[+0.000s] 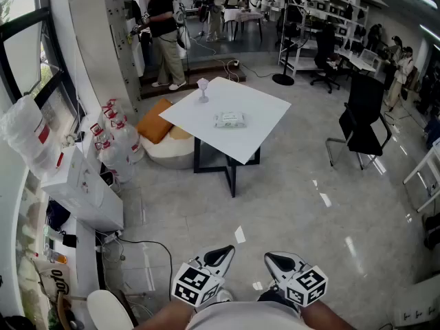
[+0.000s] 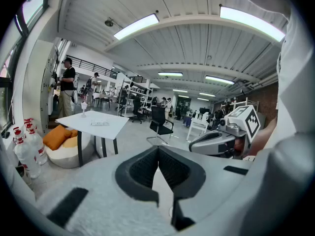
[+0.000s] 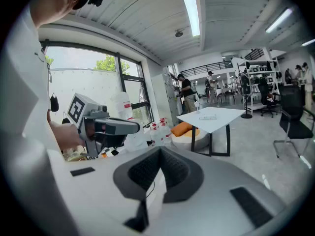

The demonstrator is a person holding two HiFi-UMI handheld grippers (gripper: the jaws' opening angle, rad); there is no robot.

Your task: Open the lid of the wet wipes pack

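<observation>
Wet wipes pack (image 1: pixel 229 119) lies well apart from both tongs. At the bottom middle of the head view, the left tongs (image 1: pixel 220 255) and right tongs (image 1: pixel 278 260) are each pressed together, gripping nothing. Past them comes grey floor (image 1: pixel 289 205), then the white surface (image 1: pixel 265 112) at upper middle, carrying the pack near a small stemmed glass (image 1: pixel 203 88).

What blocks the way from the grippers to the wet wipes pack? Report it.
Nothing visible does. Only bare floor separates the left gripper and right gripper from the white table bearing the wet wipes pack; the stemmed glass stands beyond it, the black chair off right.
</observation>
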